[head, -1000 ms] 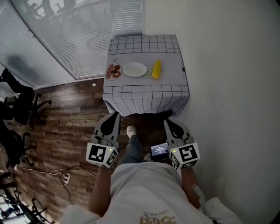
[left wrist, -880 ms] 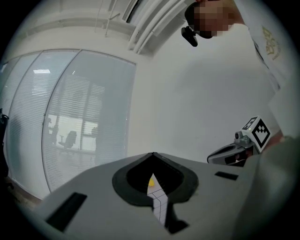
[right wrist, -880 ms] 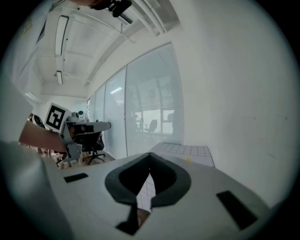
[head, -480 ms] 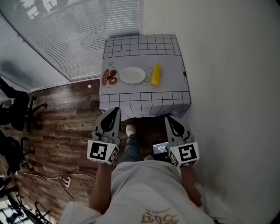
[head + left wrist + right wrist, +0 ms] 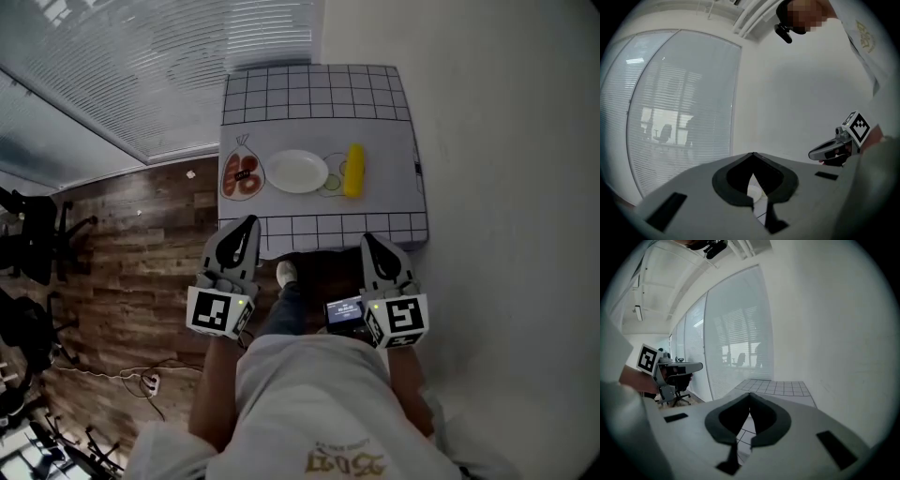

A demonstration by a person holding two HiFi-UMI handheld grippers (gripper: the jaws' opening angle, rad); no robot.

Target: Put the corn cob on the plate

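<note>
The left gripper (image 5: 247,223) and the right gripper (image 5: 368,240) are held side by side at the person's waist, both pointing toward a small table (image 5: 319,82) covered with a white grid-patterned cloth (image 5: 281,227). Both are clenched and empty. In the left gripper view the jaws of the left gripper (image 5: 752,159) meet at their tips with nothing between the pads, and in the right gripper view the right gripper (image 5: 750,397) shows the same closed shape. The yellow corn cob (image 5: 353,170) lies on the cloth ahead of the right gripper, a little toward the left gripper's side, well apart from both sets of jaws. It points lengthwise away from the person. The white plate (image 5: 297,172) sits ahead of the space between the two grippers, nearer the left gripper's line, and it is bare. A sliver of the plate (image 5: 753,191) shows through the slit below the left gripper's closed tips. The corn cob is beside the plate on the right gripper's side and not on it. Between them lies a small pale green round thing (image 5: 333,181), too small to name. Past the plate, ahead of the left gripper and slightly outward, lies a clear bag of reddish-brown food (image 5: 242,174). A small lit screen (image 5: 343,311) sits just inside the right gripper's marker cube (image 5: 403,321), and a shoe (image 5: 285,274) shows on the wooden floor (image 5: 141,281) between the grippers. A white wall (image 5: 506,187) runs along the right gripper's outer side, and slatted blinds (image 5: 141,66) along the left gripper's.
</note>
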